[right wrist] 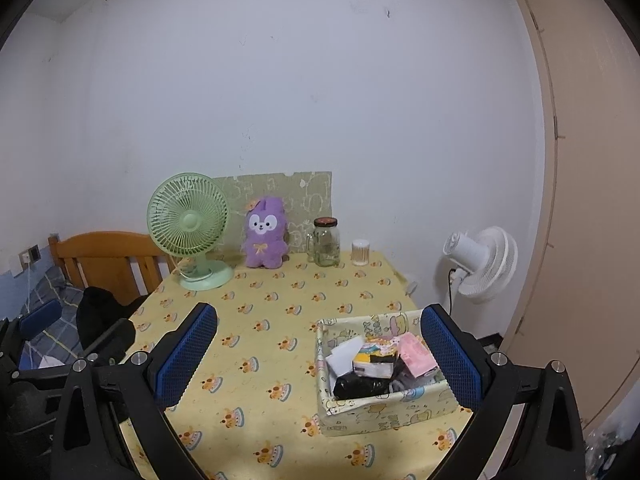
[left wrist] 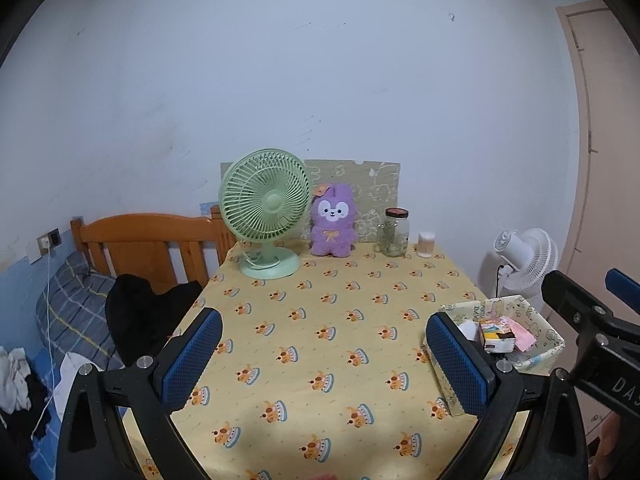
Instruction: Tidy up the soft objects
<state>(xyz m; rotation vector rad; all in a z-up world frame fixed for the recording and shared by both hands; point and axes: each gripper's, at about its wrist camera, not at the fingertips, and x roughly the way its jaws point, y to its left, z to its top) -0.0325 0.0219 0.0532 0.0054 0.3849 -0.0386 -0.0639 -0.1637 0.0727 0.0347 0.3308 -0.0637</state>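
Left wrist view gives me my left tool (left wrist: 324,360) with its blue pads spread wide apart and nothing between them, hanging over the near part of the table (left wrist: 320,300); right wrist view shows my right tool (right wrist: 320,356) spread just as wide and likewise empty. I take the patterned box (right wrist: 384,412) as my landmark; it sits on the table's near right part, and its far right corner lies just behind my right tool's right pad (right wrist: 452,360). Inside the box lie a white paper, a black bundle (right wrist: 366,384), a pink packet (right wrist: 418,356) and a yellow-and-white packet, all jumbled; I cannot tell which of them are soft. Far behind the box, against the wall, the purple plush bunny (right wrist: 266,240) sits upright; just left of it stands a green desk fan (right wrist: 190,232); right of the bunny stand a glass jar (right wrist: 326,244) and a small white container (right wrist: 359,254). Beyond the box's right side, off the table, a white fan (right wrist: 484,264) stands on the floor.
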